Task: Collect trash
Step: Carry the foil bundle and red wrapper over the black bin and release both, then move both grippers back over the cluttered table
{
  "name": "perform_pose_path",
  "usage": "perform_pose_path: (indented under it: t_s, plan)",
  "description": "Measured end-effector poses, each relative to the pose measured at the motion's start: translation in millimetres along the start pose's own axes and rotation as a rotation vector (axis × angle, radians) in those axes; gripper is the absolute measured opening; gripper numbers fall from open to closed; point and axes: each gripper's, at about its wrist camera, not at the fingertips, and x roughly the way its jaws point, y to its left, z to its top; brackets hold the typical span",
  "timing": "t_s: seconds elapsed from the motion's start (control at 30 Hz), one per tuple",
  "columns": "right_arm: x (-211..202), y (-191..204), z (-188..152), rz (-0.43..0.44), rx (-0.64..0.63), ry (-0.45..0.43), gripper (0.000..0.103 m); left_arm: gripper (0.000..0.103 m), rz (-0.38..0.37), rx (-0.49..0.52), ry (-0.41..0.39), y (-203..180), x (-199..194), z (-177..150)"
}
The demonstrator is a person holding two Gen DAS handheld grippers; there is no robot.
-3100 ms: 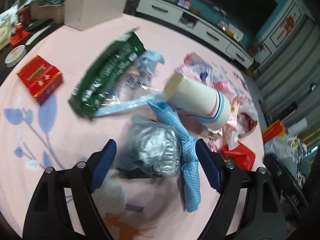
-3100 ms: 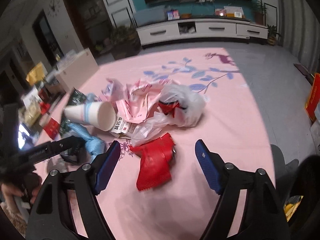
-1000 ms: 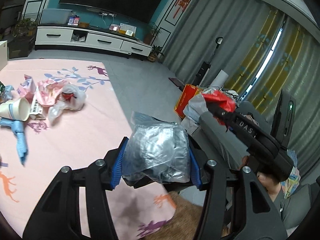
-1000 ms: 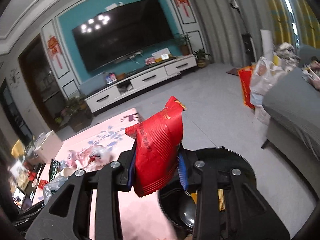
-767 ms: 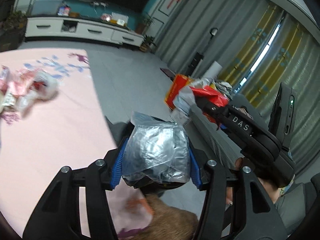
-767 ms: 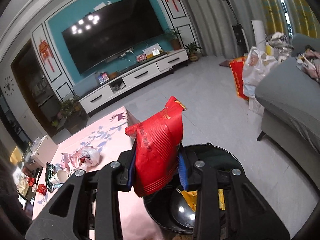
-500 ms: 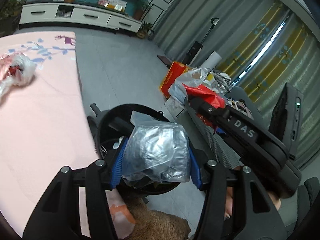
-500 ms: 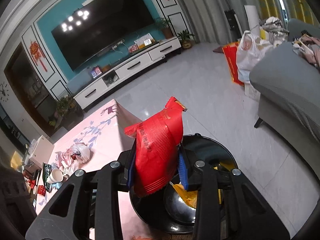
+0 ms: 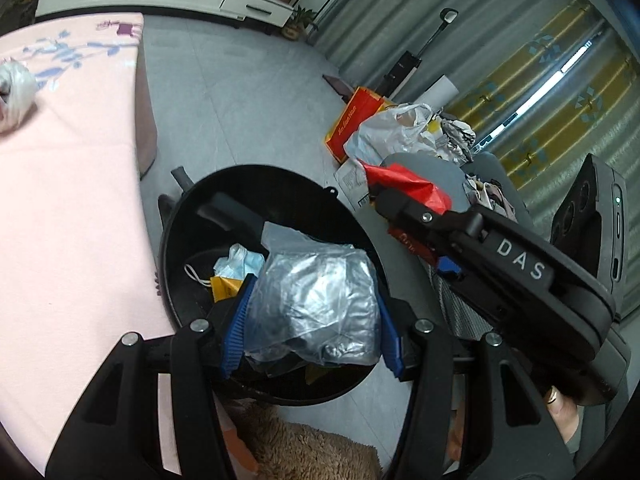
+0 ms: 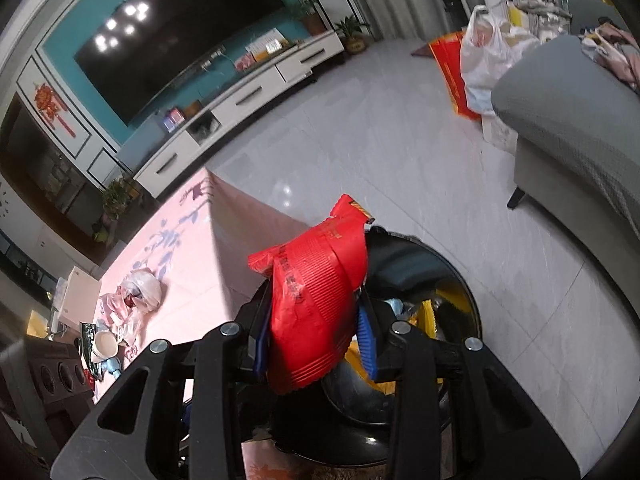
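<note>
Gripping a silver bag (image 9: 316, 304) and red wrapper (image 10: 316, 308) above the black bin (image 9: 192, 216), both grippers risk light wrappers drifting past the rim on release.

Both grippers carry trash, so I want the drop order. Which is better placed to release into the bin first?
Left. The left gripper holds its silver bag over the black bin opening; the right gripper's red wrapper looks nearer the rim.

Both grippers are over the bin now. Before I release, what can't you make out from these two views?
- Left wrist view: bottom of the round black trash bin, hidden by the crumpled silver plastic bag in the left gripper.
- Right wrist view: most of the bin's contents, hidden by the red ribbed plastic wrapper in the right gripper.
- Wrapper print: too small.
</note>
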Motion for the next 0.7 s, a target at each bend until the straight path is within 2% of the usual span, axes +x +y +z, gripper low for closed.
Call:
perform_pose_path:
  t_s: [0.17, 0.2, 0.23, 0.27, 0.3, 0.33, 0.43, 0.5, 0.63, 0.7]
  plan:
    - [10.1, -3.8, -2.3, -0.017, 0.014, 0.04, 0.039, 0.056, 0.004, 0.007, 0.029, -1.8, 13.4, 2.2]
    - [10.3, -5.2, -1.6, -0.02, 0.017, 0.039, 0.043, 0.059, 0.001, 0.01, 0.031, -2.4, 14.9, 2.5]
    - [9.9, -6.6, -1.3, -0.024, 0.021, 0.039, 0.047, 0.066, -0.003, 0.015, 0.029, -3.5, 15.9, 2.6]
    - [10.3, -8.1, -0.4, -0.026, 0.023, 0.04, 0.06, 0.071, -0.007, 0.018, 0.024, -3.8, 14.6, 1.6]
    - [10.0, -8.6, -0.5, -0.038, 0.019, 0.05, 0.074, 0.081, -0.016, 0.027, 0.012, -5.6, 12.8, 1.0]
    - [9.8, -9.3, -0.3, -0.052, 0.016, 0.057, 0.076, 0.086, -0.023, 0.035, 0.003, -6.9, 10.7, 0.0]
    - [-0.9, -8.0, 1.1, -0.085, 0.016, 0.007, 0.082, 0.094, -0.011, 0.057, -0.021, -9.9, 0.0, -1.1]
    - [-6.0, -8.2, 1.8, -0.078, 0.032, -0.023, 0.088, 0.095, 0.015, 0.064, -0.043, -9.5, -9.8, -0.8]
    - [-8.0, -6.6, 2.6, -0.037, 0.06, -0.046, 0.093, 0.1, 0.053, 0.051, -0.112, 1.7, -46.0, 2.9]
    - [-10.8, 1.4, 2.4, -0.042, 0.042, -0.078, 0.095, 0.1, 0.104, 0.038, -0.164, 10.5, -71.1, 5.4]
